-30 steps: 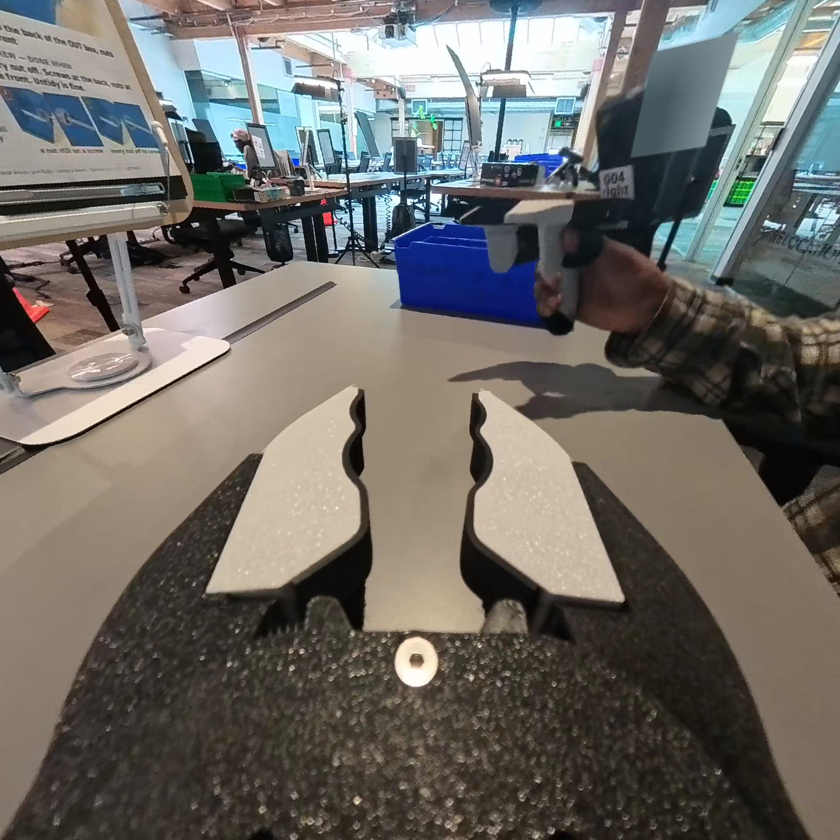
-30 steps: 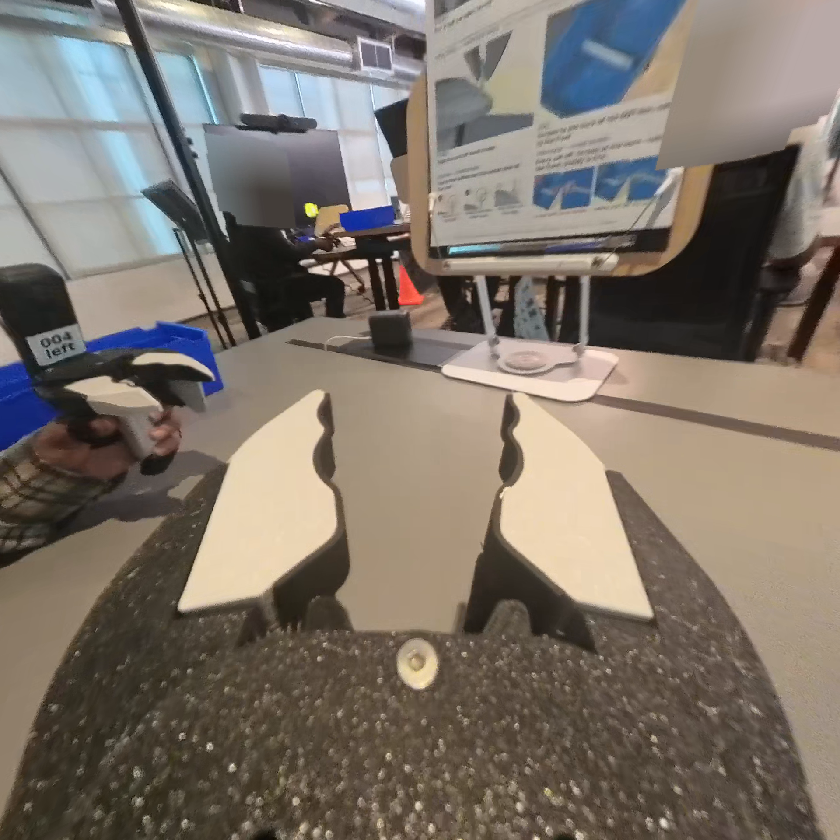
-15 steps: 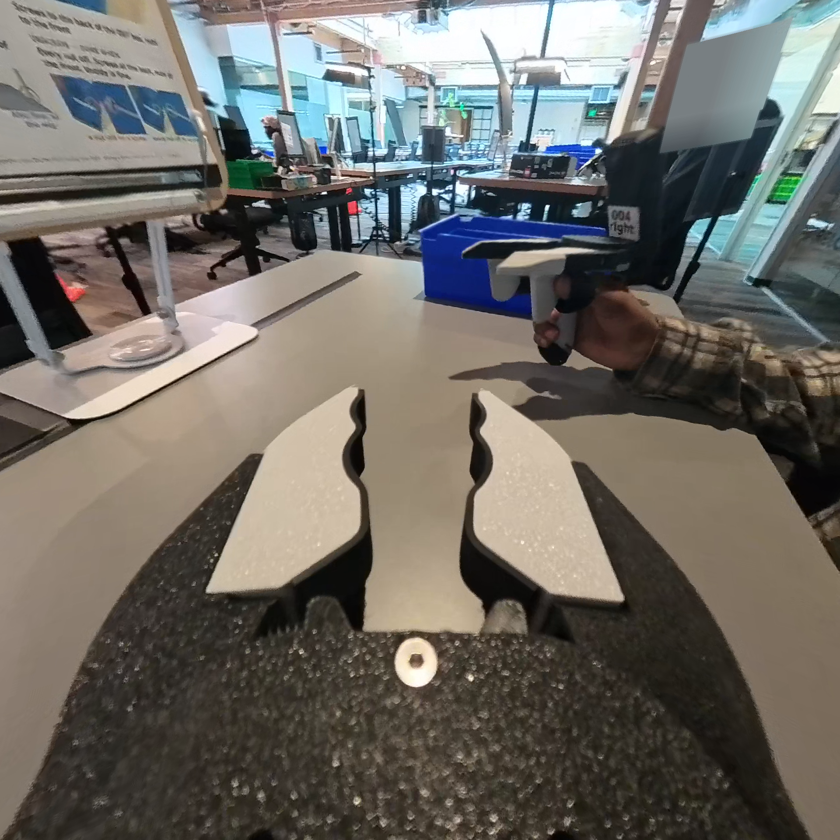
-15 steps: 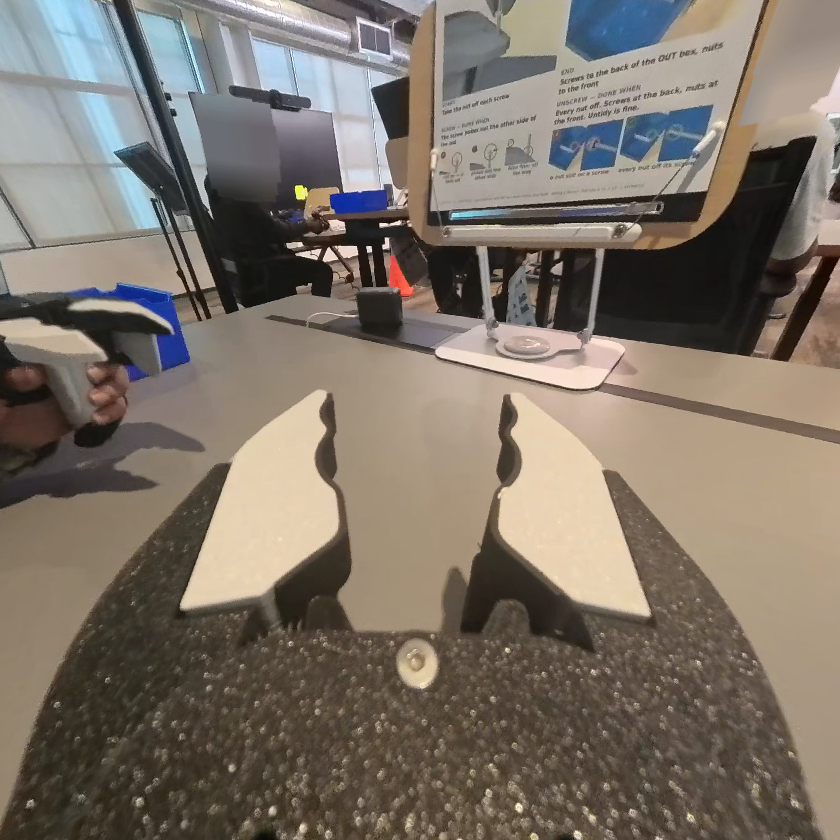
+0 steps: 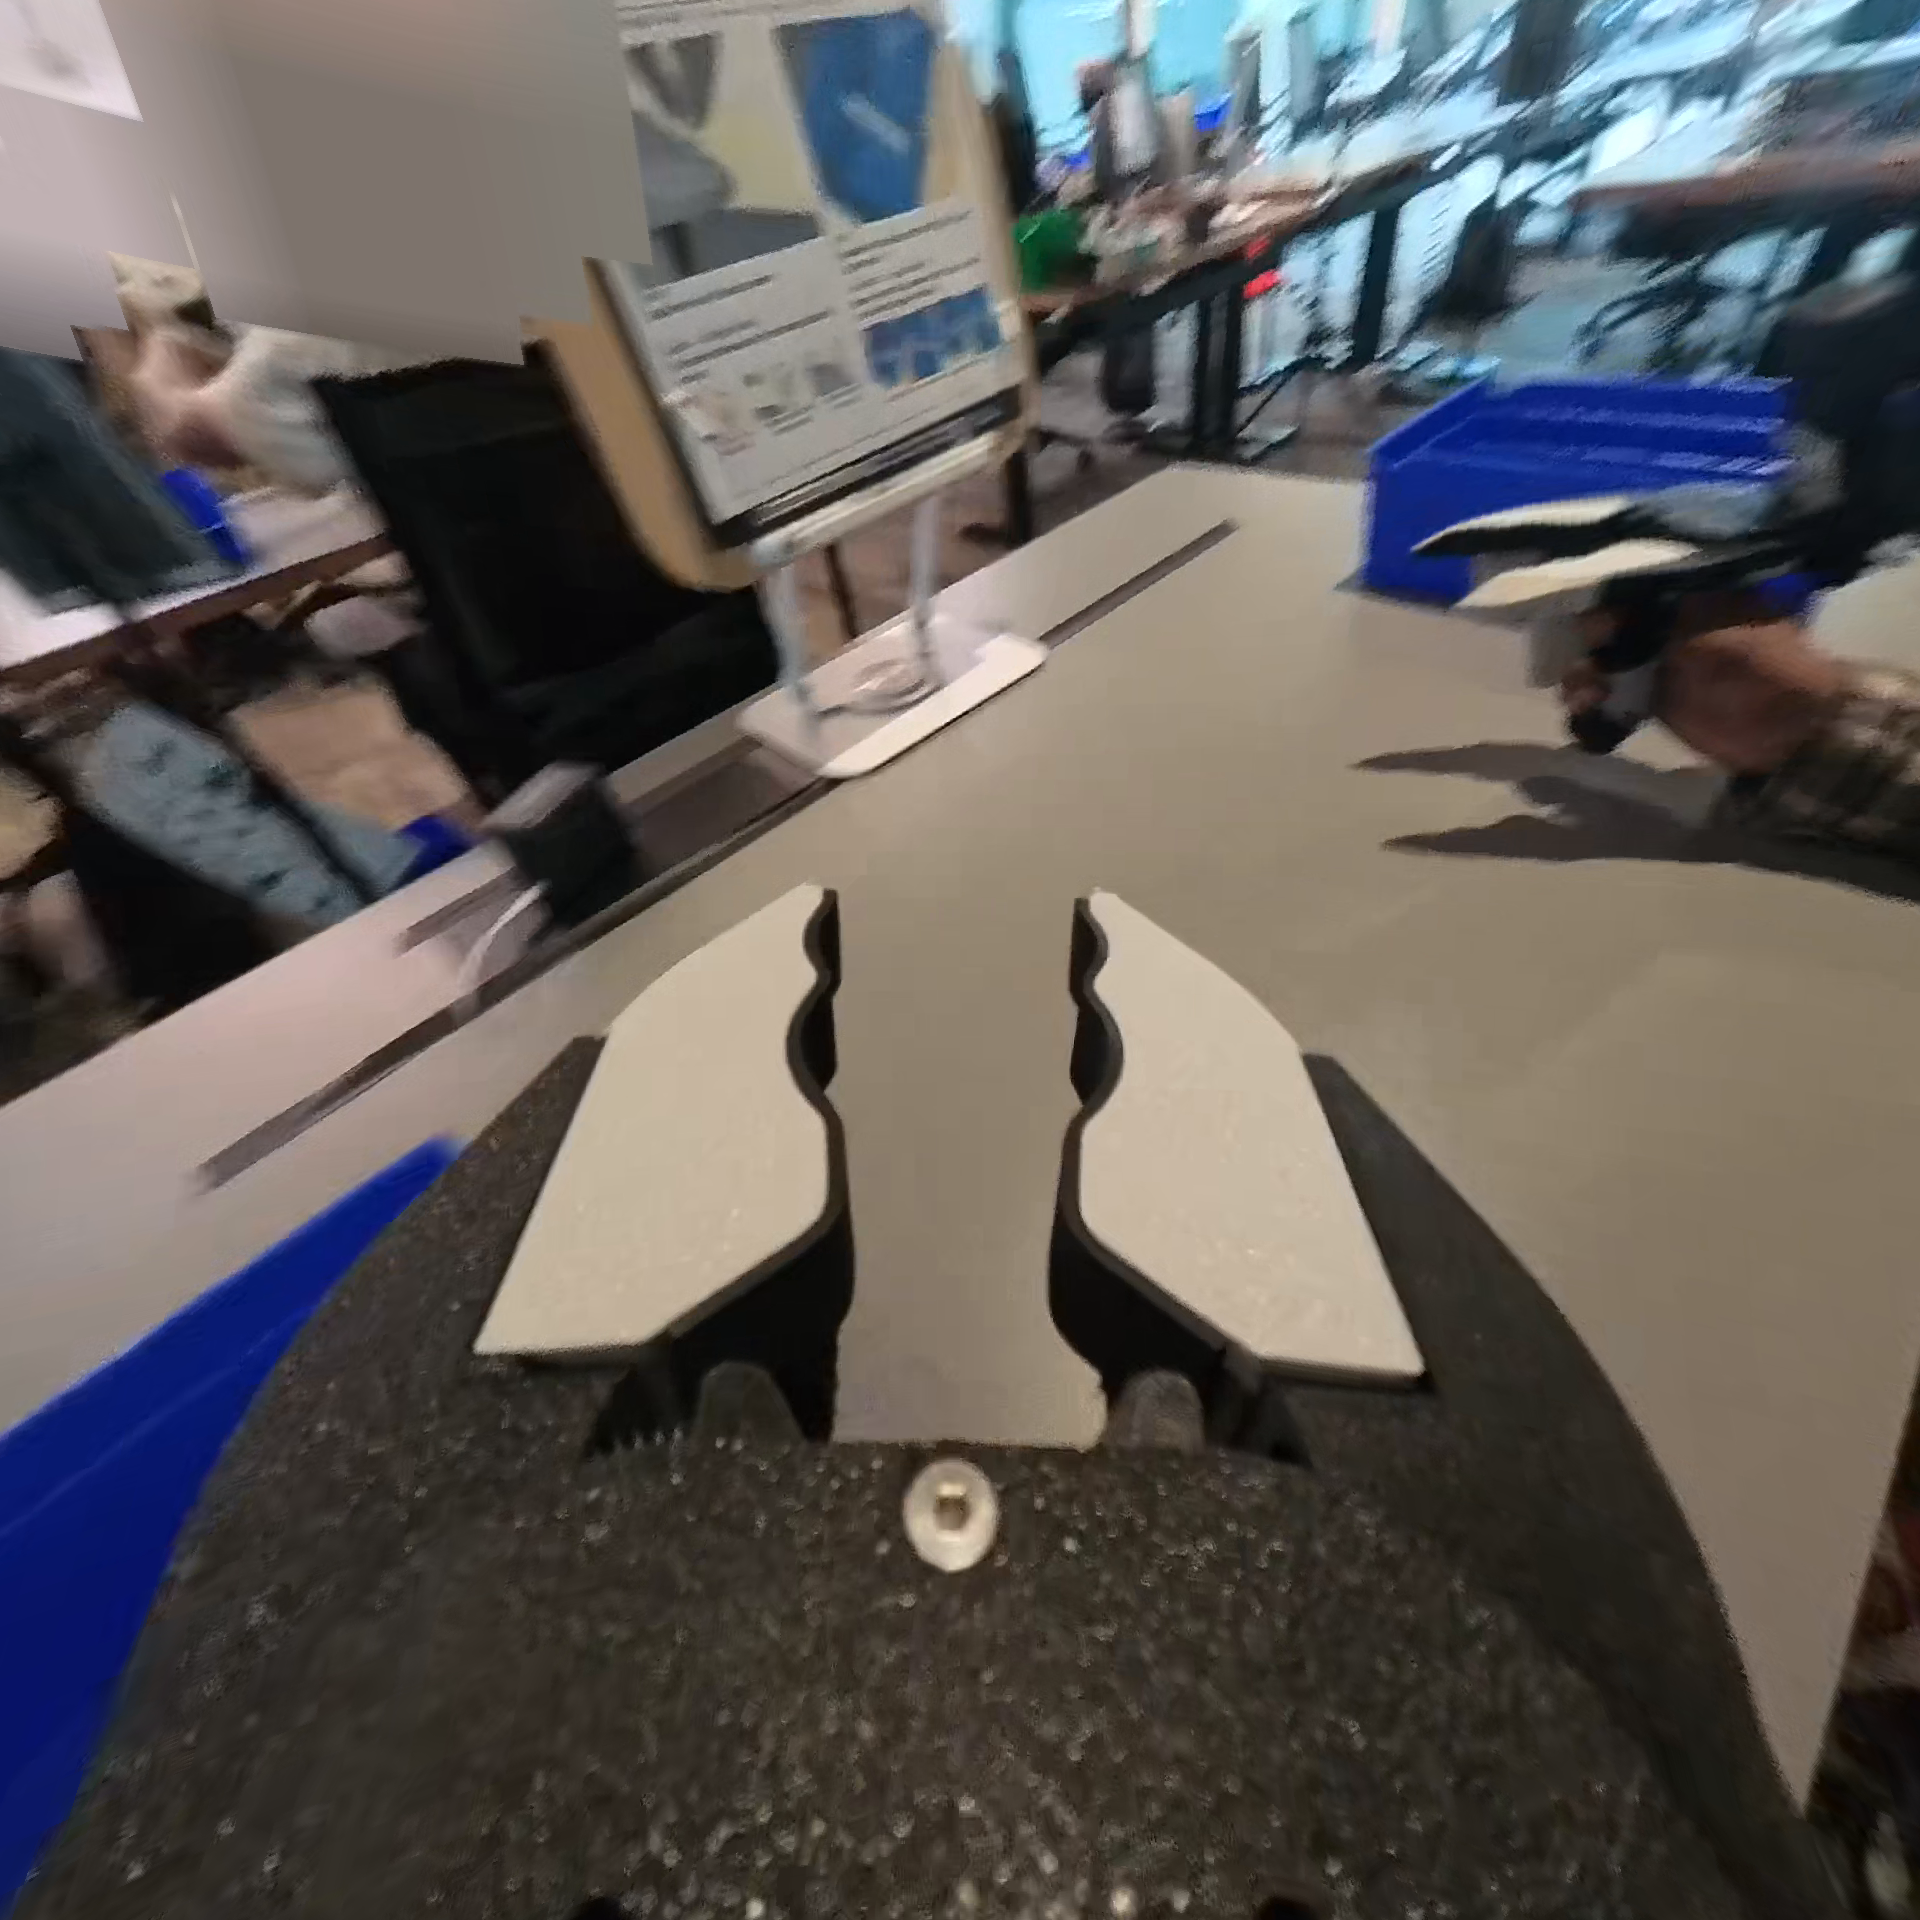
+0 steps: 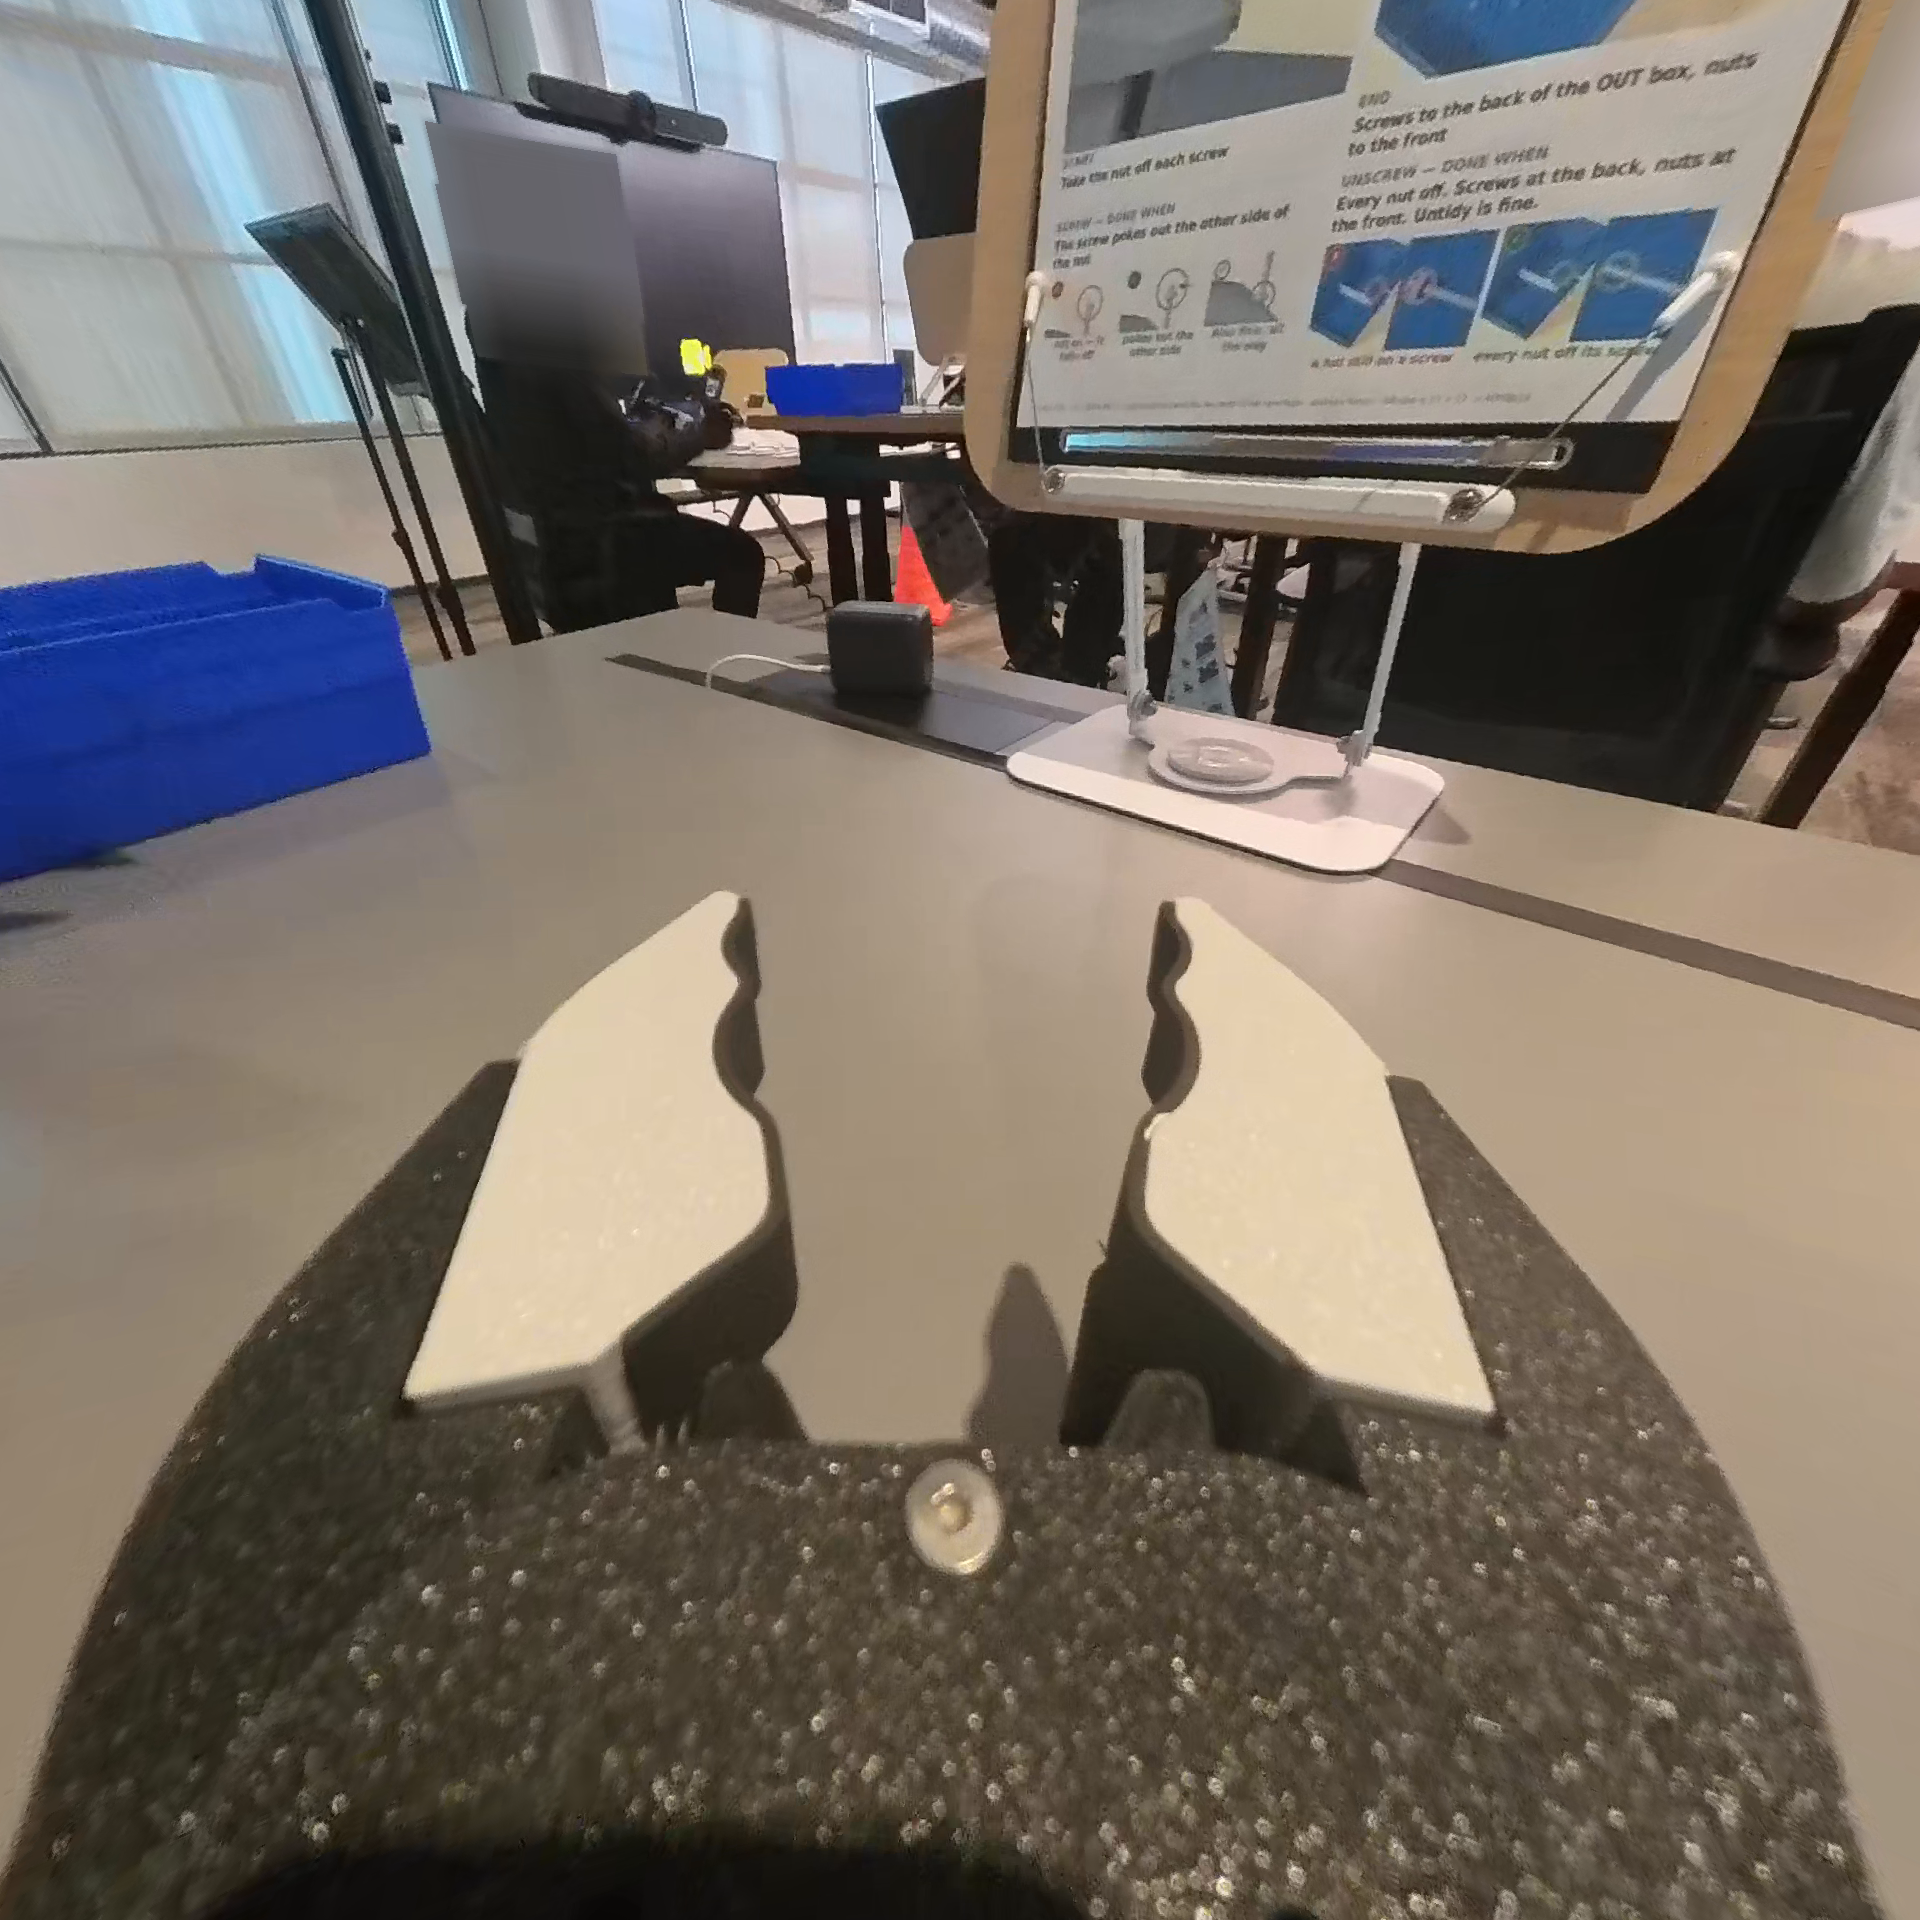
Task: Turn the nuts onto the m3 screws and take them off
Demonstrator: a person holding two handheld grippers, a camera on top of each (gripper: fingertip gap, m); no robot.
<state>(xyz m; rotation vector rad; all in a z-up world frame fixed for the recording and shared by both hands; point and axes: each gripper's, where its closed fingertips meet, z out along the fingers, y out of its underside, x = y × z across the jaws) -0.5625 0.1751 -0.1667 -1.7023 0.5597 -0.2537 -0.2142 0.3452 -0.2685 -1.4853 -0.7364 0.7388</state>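
1. My left gripper (image 5: 951, 914) is hovering over the grey table (image 5: 1403, 1039), jaws parted, gripping nothing.
2. My right gripper (image 6: 951, 914) is likewise gaping empty.
3. At ten o'clock, a blue bin (image 6: 197, 696) is sitting; nuts and screws aren't discernible.
4. At one o'clock, an instruction board (image 6: 1382, 260) is standing.

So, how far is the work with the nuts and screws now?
Nothing looks done yet. The left gripper and the right gripper are both open and empty above the bare grey table. No nut or screw is visible. Two blue bins stand untouched. All the turning is left.
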